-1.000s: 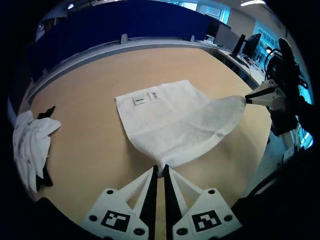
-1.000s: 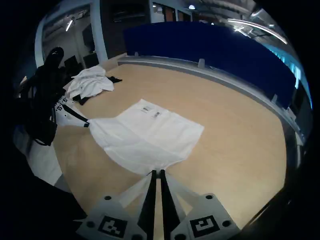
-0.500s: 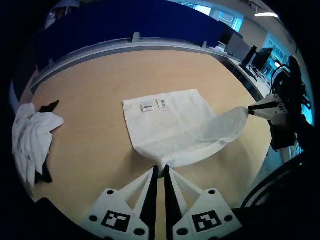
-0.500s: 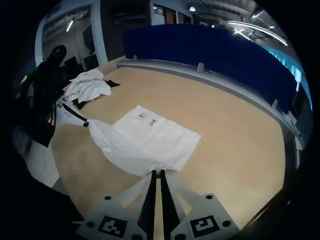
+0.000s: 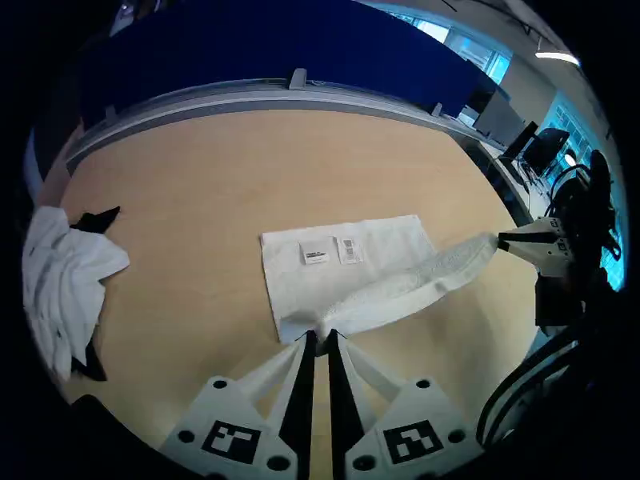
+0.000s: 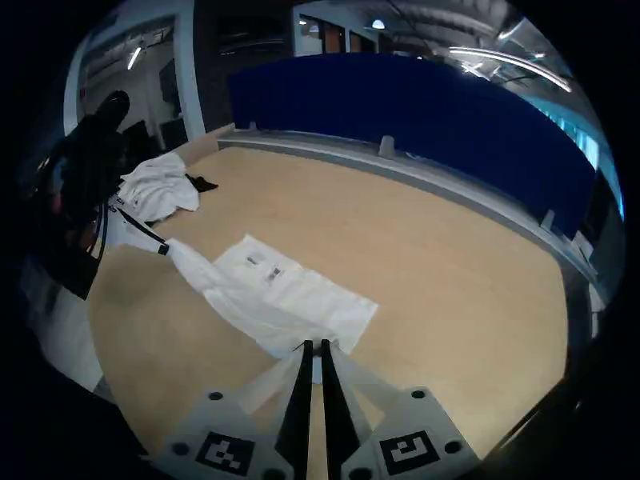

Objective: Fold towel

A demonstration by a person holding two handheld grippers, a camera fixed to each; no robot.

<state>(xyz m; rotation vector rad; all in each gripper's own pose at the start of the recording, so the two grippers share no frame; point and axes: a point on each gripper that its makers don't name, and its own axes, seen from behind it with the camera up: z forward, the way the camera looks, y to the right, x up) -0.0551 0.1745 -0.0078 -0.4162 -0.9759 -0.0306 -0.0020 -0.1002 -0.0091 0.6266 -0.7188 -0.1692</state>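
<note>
A white towel (image 5: 360, 264) lies on the wooden table (image 5: 200, 176), its near edge lifted off the surface. My left gripper (image 5: 319, 338) is shut on one near corner of it. My right gripper (image 6: 313, 346) is shut on the other near corner of the towel (image 6: 288, 300). In the left gripper view the right gripper (image 5: 504, 240) appears at the right, holding the stretched edge. In the right gripper view the left gripper (image 6: 160, 248) shows at the left, gripping its corner. Two small labels (image 5: 328, 250) sit on the flat far part.
A heap of white cloths (image 5: 64, 280) with something black beneath lies at the table's left end, also visible as the cloth heap (image 6: 160, 188). A blue partition (image 5: 264, 40) with a grey rail runs along the far edge. Monitors (image 5: 528, 144) stand beyond the right side.
Both grippers have carried the towel's near edge forward over the flat part, so the lifted fold has flattened and narrowed. The towel looks smaller and farther.
</note>
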